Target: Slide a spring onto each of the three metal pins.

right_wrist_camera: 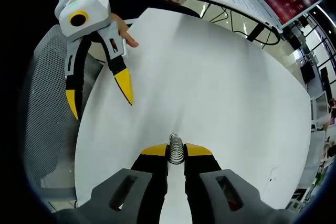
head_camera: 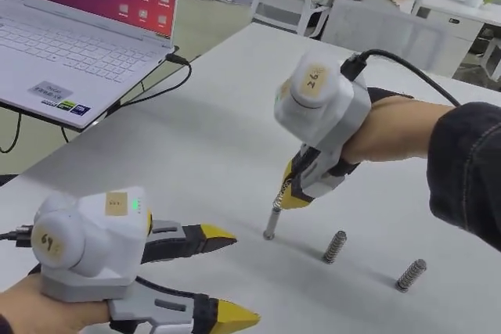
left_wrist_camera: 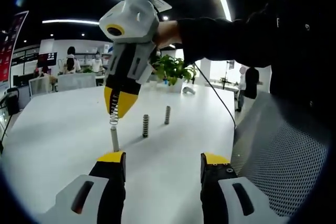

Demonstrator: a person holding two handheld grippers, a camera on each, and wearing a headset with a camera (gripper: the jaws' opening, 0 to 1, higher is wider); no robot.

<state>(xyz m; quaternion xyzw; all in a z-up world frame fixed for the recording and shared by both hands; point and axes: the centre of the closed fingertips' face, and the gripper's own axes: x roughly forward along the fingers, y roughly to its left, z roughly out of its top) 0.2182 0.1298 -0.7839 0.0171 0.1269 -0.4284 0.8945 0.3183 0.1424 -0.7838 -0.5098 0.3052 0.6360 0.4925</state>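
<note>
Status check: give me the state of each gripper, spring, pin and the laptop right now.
right gripper: shut on held spring
held spring: hanging over bare pin, lower end at its top
bare pin: upright, nothing around it
middle spring: standing upright, ungripped
end spring: standing upright, ungripped
left gripper: open, empty
laptop: open, screen lit

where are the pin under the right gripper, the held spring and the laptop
pin (head_camera: 272,224), head view, mid shaft
spring (right_wrist_camera: 176,149), right gripper view, its end coils
laptop (head_camera: 70,48), head view, keyboard
</note>
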